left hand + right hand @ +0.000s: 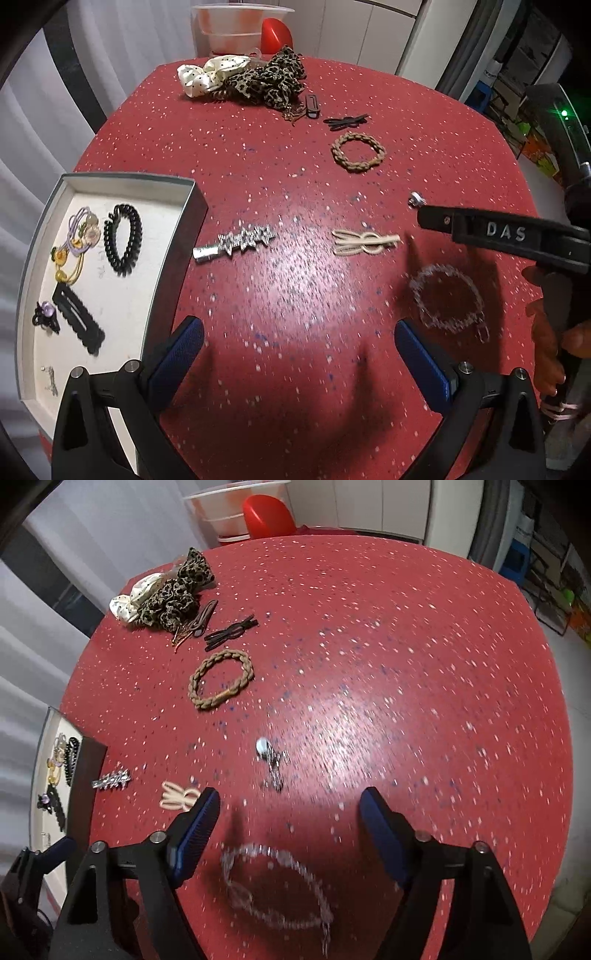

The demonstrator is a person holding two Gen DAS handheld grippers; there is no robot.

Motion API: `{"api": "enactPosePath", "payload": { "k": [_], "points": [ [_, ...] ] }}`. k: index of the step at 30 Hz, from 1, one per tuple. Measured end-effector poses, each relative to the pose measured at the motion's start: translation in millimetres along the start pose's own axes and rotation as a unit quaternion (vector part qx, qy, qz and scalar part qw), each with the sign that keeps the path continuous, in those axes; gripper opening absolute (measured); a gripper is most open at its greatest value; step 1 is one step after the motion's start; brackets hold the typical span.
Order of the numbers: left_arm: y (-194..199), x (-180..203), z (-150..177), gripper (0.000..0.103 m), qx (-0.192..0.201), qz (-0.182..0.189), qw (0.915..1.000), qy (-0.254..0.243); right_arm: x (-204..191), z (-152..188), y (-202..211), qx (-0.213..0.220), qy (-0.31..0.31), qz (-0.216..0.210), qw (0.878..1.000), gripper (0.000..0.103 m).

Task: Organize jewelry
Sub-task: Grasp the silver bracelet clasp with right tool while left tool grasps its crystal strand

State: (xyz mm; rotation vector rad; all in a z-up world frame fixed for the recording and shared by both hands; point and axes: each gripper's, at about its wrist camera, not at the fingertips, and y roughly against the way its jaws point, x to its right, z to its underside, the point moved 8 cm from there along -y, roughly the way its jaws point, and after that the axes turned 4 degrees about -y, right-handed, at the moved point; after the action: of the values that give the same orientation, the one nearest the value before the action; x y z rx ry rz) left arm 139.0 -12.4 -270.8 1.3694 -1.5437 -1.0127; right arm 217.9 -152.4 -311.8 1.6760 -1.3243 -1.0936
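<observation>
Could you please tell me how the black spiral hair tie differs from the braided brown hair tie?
The black spiral hair tie is a glossy coil; the braided brown hair tie is matte woven cord. The spiral one lies inside the box, the braided one on the bare red table. Both are closed loops lying flat.

Red speckled table [295, 177], clear plastic tub [236, 26], red chair [267, 517]

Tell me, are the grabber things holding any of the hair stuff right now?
No. The left hand-held gripper and the right hand-held gripper are both open, with only the red table between their fingers. The sparkly round clip lies loose.
</observation>
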Motion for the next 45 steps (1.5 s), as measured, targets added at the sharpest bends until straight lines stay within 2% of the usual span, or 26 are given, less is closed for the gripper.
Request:
{"api": "enactPosePath", "payload": {
  "k": [4, 11, 18, 20, 22, 24, 35, 37, 40, 42, 45],
  "points": [
    [-8, -4, -8, 0.103, 0.006, -0.008, 1.0, -0.003, -2, -5, -10, -0.001, 0.017, 0.01, 1.0, 0.065],
    [-18, -7, -19, 0.103, 0.018, -0.023, 0.9994, -0.018, -10, -9, -13, 0.012, 0.054, 0.031, 0.998, 0.056],
    [-21, -2, -30, 0.103, 0.026, -0.017, 0.9993, -0.018, -10, -9, -13, 0.022, 0.074, 0.056, 0.995, 0.043],
    [-22, 1, -32, 0.103, 0.028, -0.014, 0.9993, -0.022, -8, -11, -13, 0.025, 0.072, 0.056, 0.996, 0.034],
    [-23, 4, -33, 0.103, 0.028, -0.013, 0.9992, -0.026, -6, -12, -12, 0.027, 0.069, 0.055, 0.996, 0.021],
    [-24, 8, -34, 0.103, 0.027, -0.011, 0.9991, -0.032, -5, -13, -12, 0.029, 0.066, 0.054, 0.996, 0.014],
    [-33, 30, -41, 0.103, 0.028, -0.003, 0.9981, -0.055, 22, -8, 0, 0.033, 0.013, 0.038, 0.999, 0.014],
    [-35, 36, -43, 0.097, 0.028, -0.003, 0.9974, -0.067, 28, -4, 4, 0.034, 0.006, 0.034, 0.999, 0.014],
    [-38, 45, -45, 0.097, 0.028, -0.005, 0.9958, -0.087, 31, 1, 9, 0.033, 0.0, 0.029, 0.999, 0.014],
    [-40, 50, -46, 0.089, 0.027, -0.005, 0.9951, -0.095, 34, 7, 12, 0.033, -0.005, 0.026, 0.999, 0.014],
    [-39, 57, -43, 0.088, 0.023, 0.004, 0.9943, -0.104, 41, 13, 18, 0.031, -0.017, 0.019, 0.999, 0.014]
  ]
}}
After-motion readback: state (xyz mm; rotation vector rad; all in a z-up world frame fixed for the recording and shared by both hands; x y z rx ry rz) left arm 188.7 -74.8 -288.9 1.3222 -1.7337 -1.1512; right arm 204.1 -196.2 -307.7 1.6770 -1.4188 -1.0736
